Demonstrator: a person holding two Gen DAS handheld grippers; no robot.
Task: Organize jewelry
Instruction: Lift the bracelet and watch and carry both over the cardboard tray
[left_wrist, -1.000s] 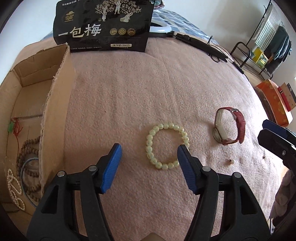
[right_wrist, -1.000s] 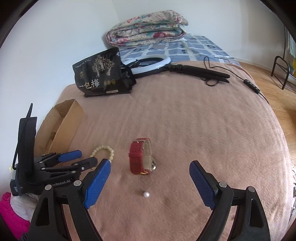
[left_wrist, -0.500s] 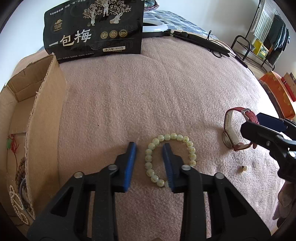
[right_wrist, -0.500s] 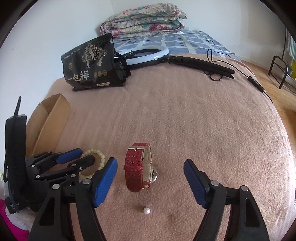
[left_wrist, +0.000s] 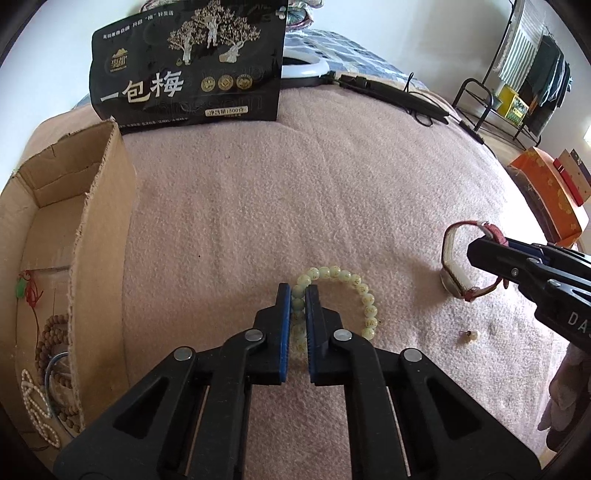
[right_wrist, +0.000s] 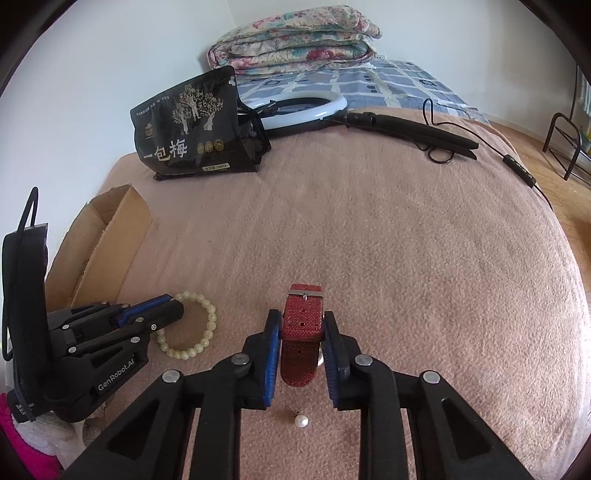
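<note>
A pale green bead bracelet (left_wrist: 356, 291) lies on the pink blanket. My left gripper (left_wrist: 298, 295) is shut on the bracelet's left side, still resting on the blanket; it also shows in the right wrist view (right_wrist: 177, 310). A red-strap watch (right_wrist: 303, 317) stands on its side to the right. My right gripper (right_wrist: 300, 325) is shut on the watch strap; it also shows in the left wrist view (left_wrist: 480, 247). A small pearl earring (right_wrist: 301, 421) lies on the blanket just below the watch.
An open cardboard box (left_wrist: 99, 206) at the left holds several bead strings and a green pendant (left_wrist: 21, 293). A black snack bag (left_wrist: 188, 70) stands at the back. A ring light (right_wrist: 314, 109) with black stand and cable lies behind. An orange box (left_wrist: 550, 199) sits beyond the bed's right edge.
Both grippers moved forward and closed: the left one shut on the bead bracelet, the right one shut on the watch strap. The jewelry has hardly moved.
</note>
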